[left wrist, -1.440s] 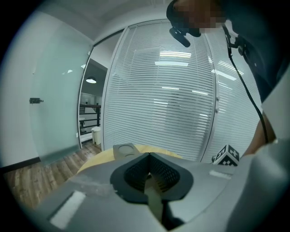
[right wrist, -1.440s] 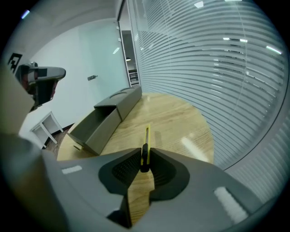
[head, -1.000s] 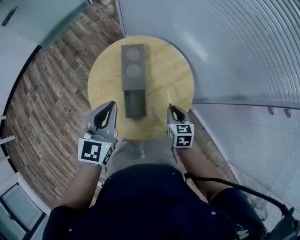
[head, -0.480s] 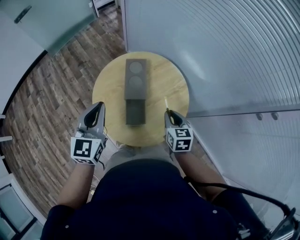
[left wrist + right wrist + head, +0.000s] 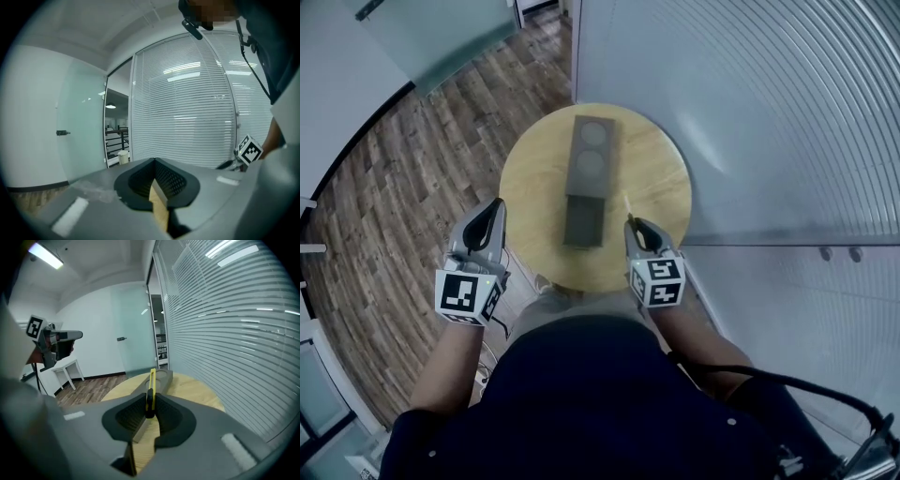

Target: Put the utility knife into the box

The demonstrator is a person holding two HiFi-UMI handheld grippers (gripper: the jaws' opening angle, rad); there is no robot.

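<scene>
The box point(image 5: 589, 178) lies along the middle of the round table point(image 5: 530, 183), from near the far edge toward the near edge, and splits the top in two. Bare wood lies open on its left and right sides and in a narrow strip at the near edge. The wall of blinds point(image 5: 769, 112) curves close round the table's far right edge and shuts off that side. The left edge opens onto bare floor point(image 5: 412, 187), with nothing in the way.
</scene>
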